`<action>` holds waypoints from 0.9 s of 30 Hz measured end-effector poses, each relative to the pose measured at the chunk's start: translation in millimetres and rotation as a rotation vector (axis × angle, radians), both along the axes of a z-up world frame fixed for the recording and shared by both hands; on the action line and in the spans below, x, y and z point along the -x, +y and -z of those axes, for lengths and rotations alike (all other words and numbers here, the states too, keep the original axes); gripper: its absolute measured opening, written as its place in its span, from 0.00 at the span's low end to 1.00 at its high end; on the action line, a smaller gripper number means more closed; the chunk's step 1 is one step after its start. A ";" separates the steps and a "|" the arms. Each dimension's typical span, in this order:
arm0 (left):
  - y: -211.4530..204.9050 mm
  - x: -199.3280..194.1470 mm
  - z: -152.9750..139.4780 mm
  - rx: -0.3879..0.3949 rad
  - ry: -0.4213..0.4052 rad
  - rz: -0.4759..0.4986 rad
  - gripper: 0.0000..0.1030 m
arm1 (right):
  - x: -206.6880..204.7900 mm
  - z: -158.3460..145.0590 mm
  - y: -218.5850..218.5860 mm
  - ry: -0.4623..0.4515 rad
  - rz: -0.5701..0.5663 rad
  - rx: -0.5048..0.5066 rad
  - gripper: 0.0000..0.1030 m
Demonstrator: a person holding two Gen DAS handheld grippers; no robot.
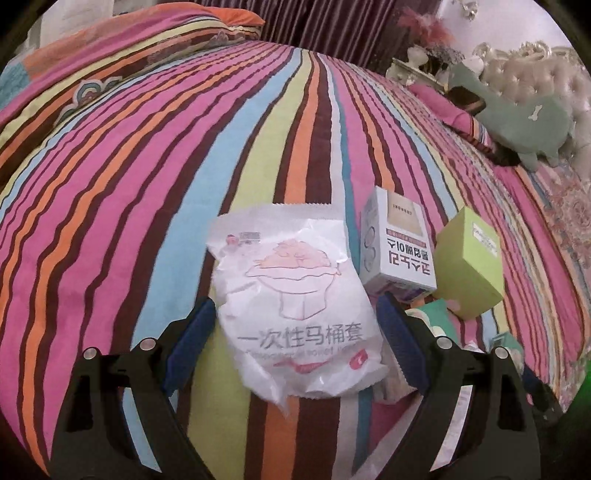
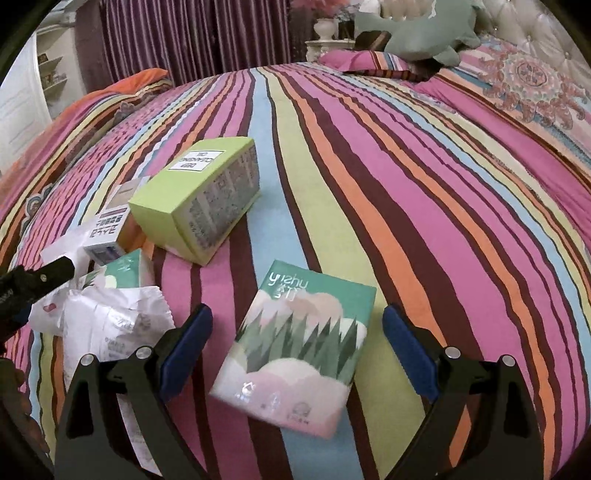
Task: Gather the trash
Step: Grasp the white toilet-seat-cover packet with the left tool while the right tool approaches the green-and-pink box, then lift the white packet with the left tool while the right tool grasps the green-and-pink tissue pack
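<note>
A white plastic packet (image 1: pixel 295 310) with a pink toilet drawing lies on the striped bedspread (image 1: pixel 147 184), between the wide-open blue pads of my left gripper (image 1: pixel 297 332). Neither pad touches it. Right of it stand a white box (image 1: pixel 397 243) and a lime-green box (image 1: pixel 471 266). In the right wrist view a green tissue pack (image 2: pixel 295 350) lies between the open pads of my right gripper (image 2: pixel 297 347), untouched. The lime-green box (image 2: pixel 199 195), the white box (image 2: pixel 109 229) and a crumpled white wrapper (image 2: pixel 110 328) lie to its left. The left gripper's finger (image 2: pixel 44 277) pokes in at far left.
A green plush toy (image 2: pixel 417 33) and a striped pillow (image 2: pixel 369 62) lie at the head of the bed by the tufted headboard (image 1: pixel 532 85). Purple curtains (image 2: pixel 192 37) hang behind. A folded quilt (image 1: pixel 129 48) lies at the far left.
</note>
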State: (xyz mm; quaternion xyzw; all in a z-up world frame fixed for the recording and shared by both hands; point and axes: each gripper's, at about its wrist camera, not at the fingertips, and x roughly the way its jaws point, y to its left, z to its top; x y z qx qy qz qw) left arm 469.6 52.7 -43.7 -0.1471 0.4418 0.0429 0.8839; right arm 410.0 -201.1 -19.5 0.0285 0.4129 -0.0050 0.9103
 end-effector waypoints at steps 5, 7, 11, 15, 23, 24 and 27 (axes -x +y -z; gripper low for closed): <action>0.2 -12.4 4.1 -0.039 0.033 -0.022 0.84 | -1.3 3.3 -0.7 0.007 0.002 0.001 0.86; -0.4 -15.0 4.6 -0.060 0.038 -0.007 0.84 | -1.1 3.8 -1.1 0.007 0.003 0.000 0.85; 1.8 -13.6 6.0 -0.095 0.043 0.029 0.74 | 0.9 3.2 -1.8 -0.001 0.000 0.019 0.66; 6.3 -5.6 4.7 -0.106 0.033 0.063 0.72 | 6.7 2.0 -8.1 -0.005 -0.017 0.028 0.50; 23.1 33.6 -1.9 -0.079 -0.004 0.052 0.72 | 30.4 -5.1 -22.6 -0.007 -0.015 0.005 0.49; 24.9 39.0 -3.5 -0.074 -0.009 0.048 0.72 | 35.7 -6.7 -23.9 -0.008 -0.016 0.003 0.49; 29.3 58.4 -8.9 -0.064 -0.019 0.042 0.72 | 49.3 -10.9 -26.3 -0.009 -0.019 -0.007 0.49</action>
